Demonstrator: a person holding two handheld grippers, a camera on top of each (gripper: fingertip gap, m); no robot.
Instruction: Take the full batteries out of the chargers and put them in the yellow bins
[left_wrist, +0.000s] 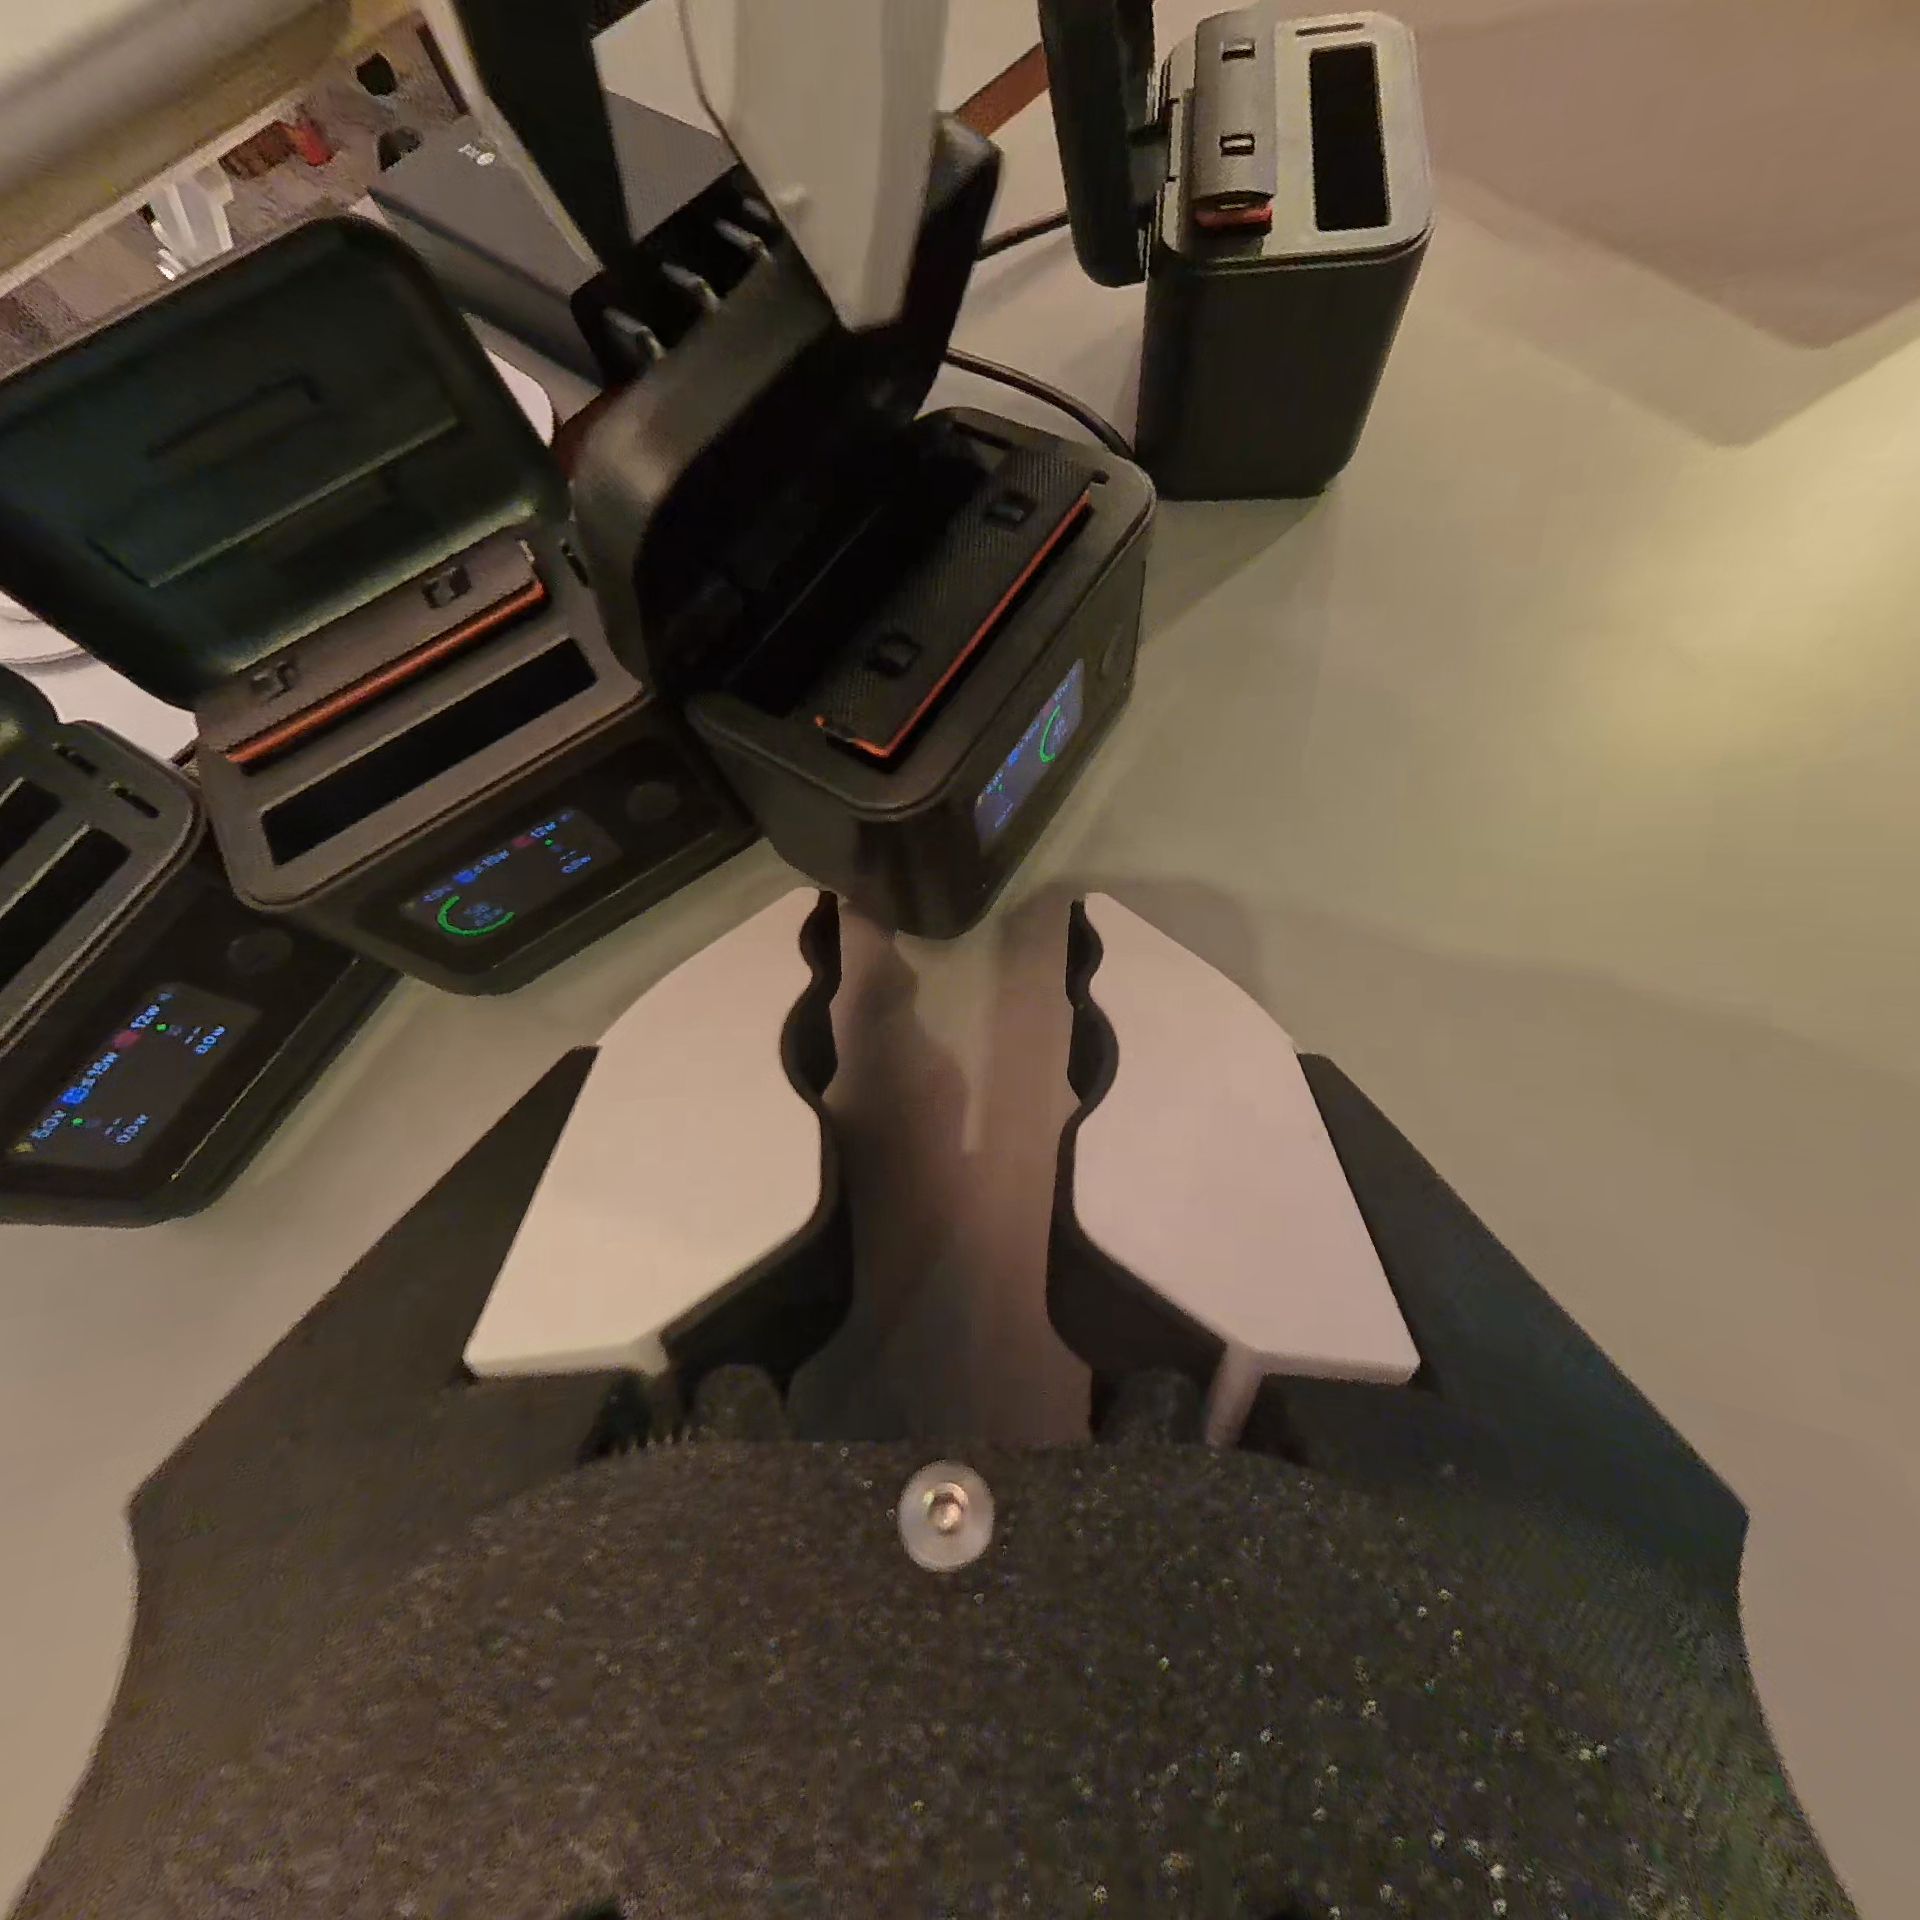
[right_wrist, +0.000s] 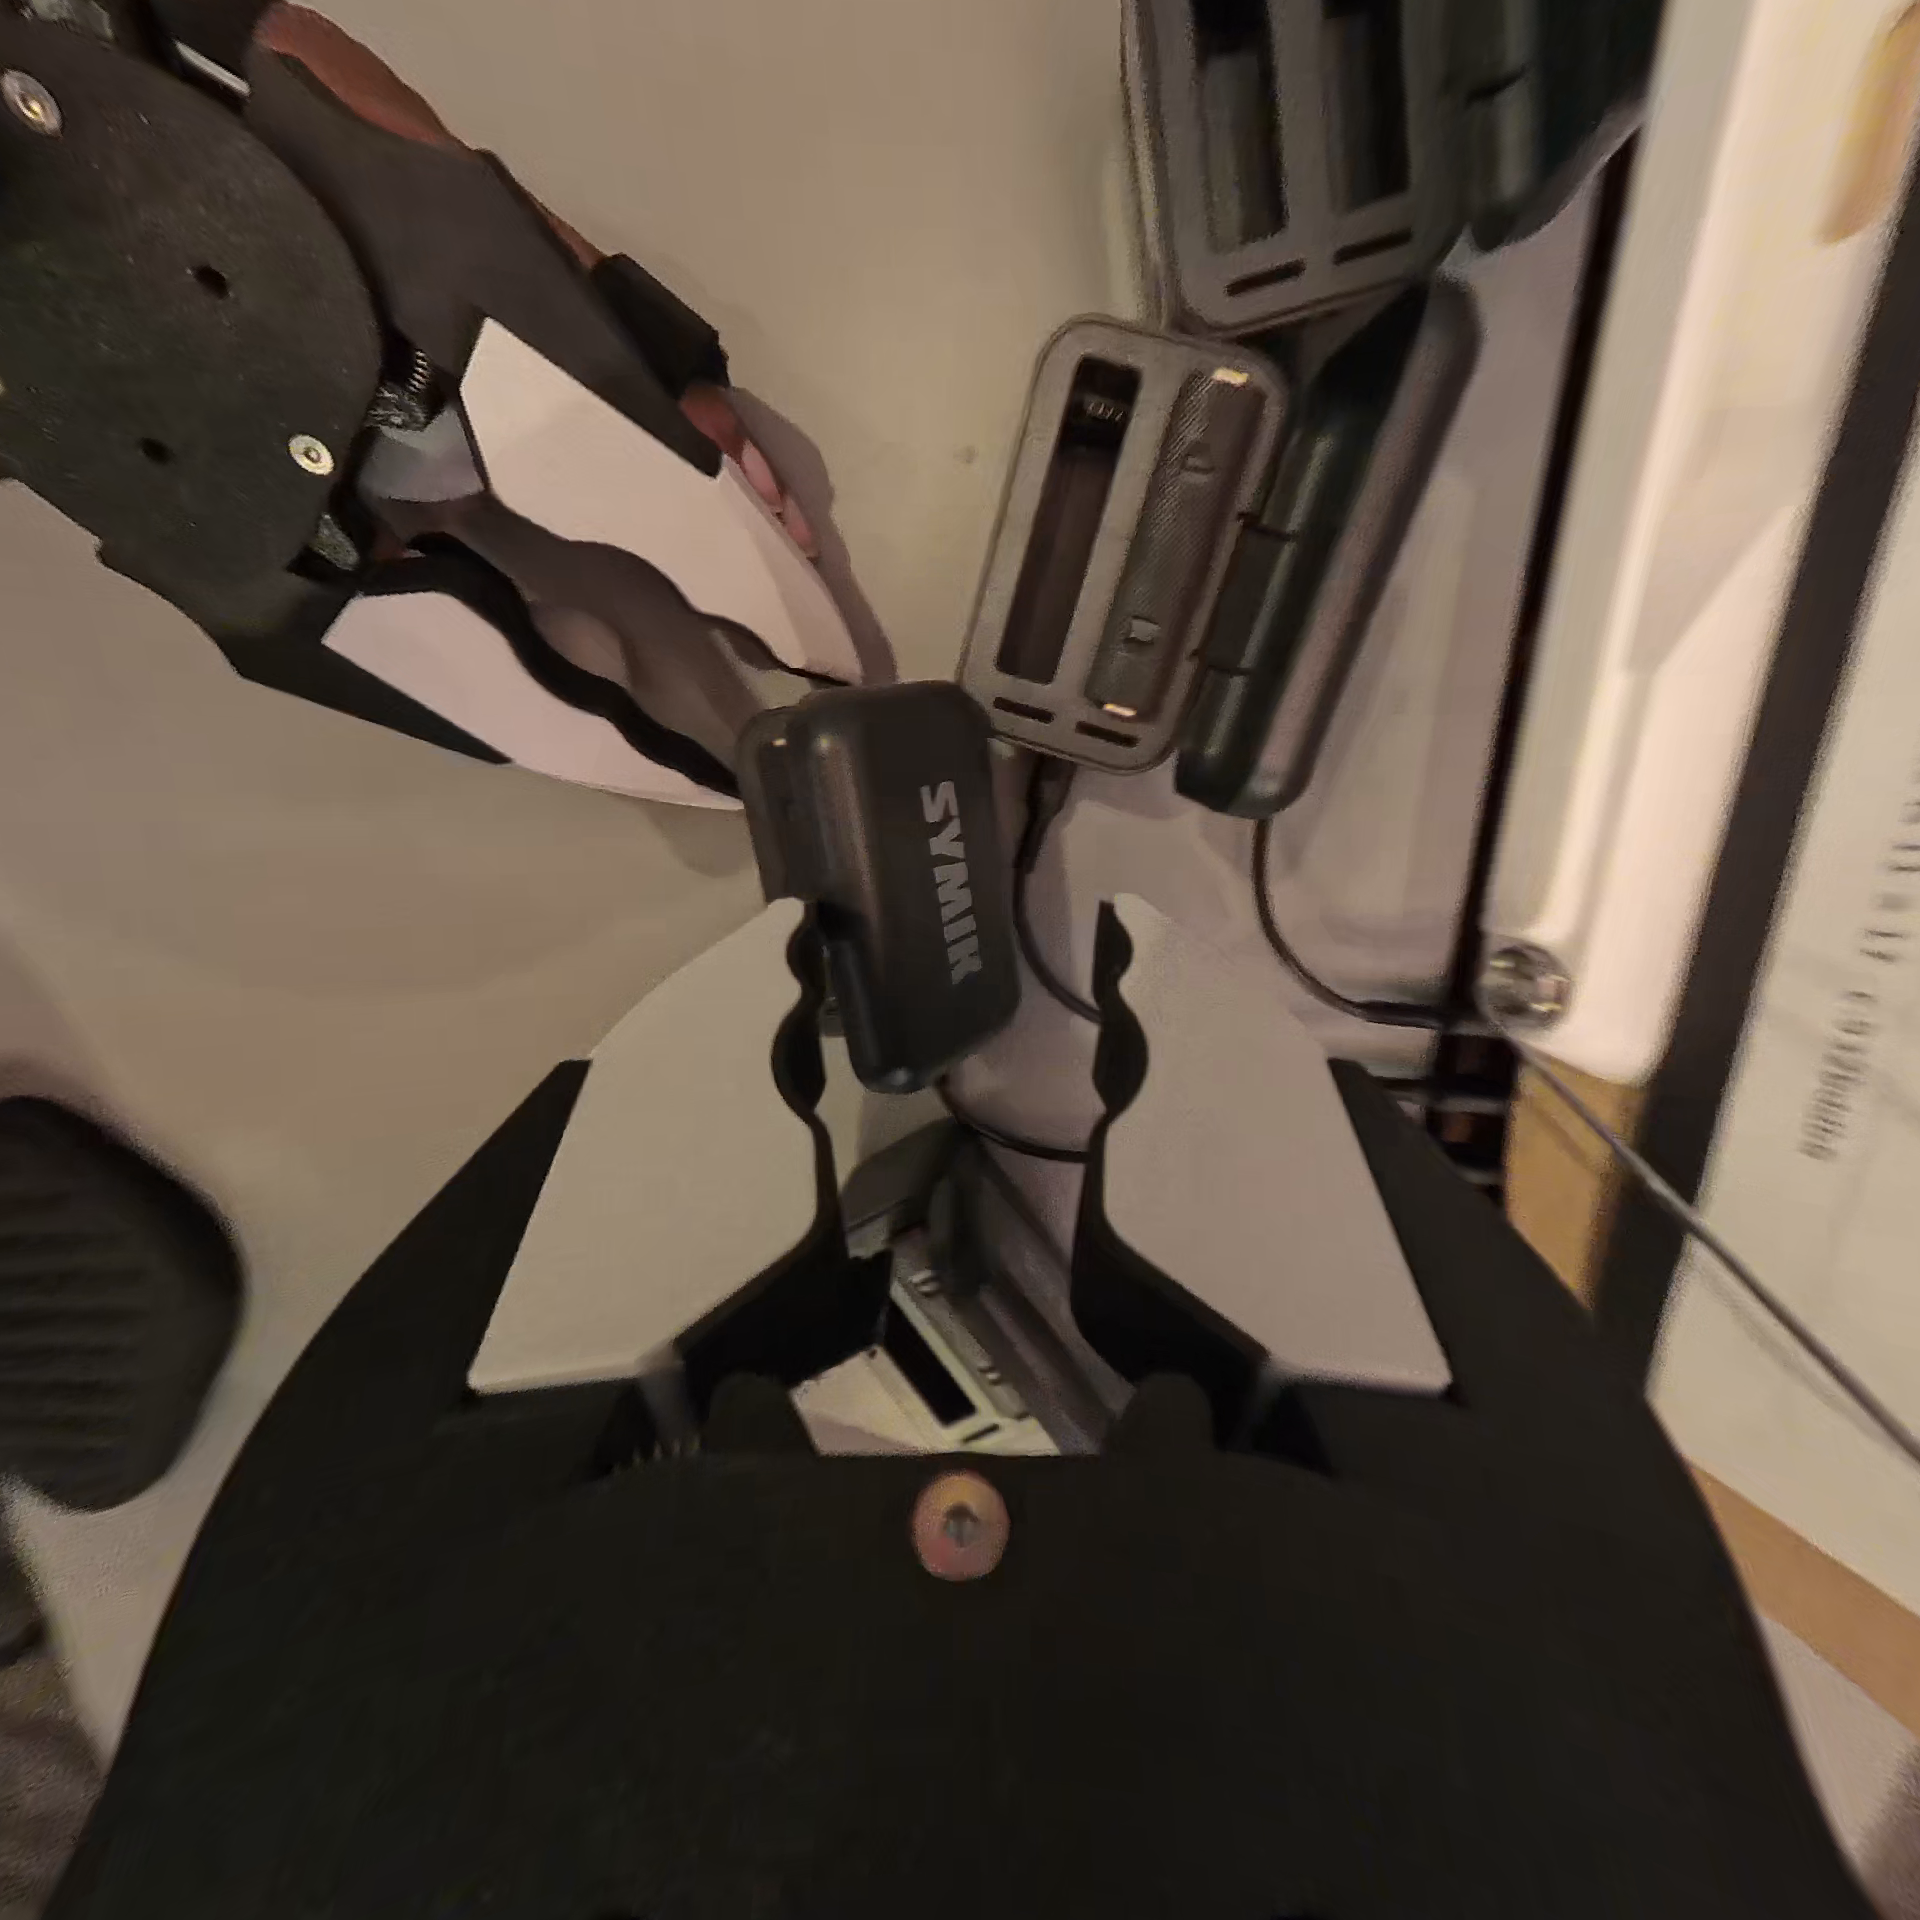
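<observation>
Left wrist view showed the left gripper, jaws apart, before a charger at twelve o'clock, its battery still seated. Right gripper gaped at the lid; several slots looked empty, no yellow bins visible.

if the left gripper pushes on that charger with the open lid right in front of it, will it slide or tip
The charger would probably slide: it's a squat block on a smooth table. The raised lid may fold. Its cable, seemingly plugged in behind, could drag.
</observation>
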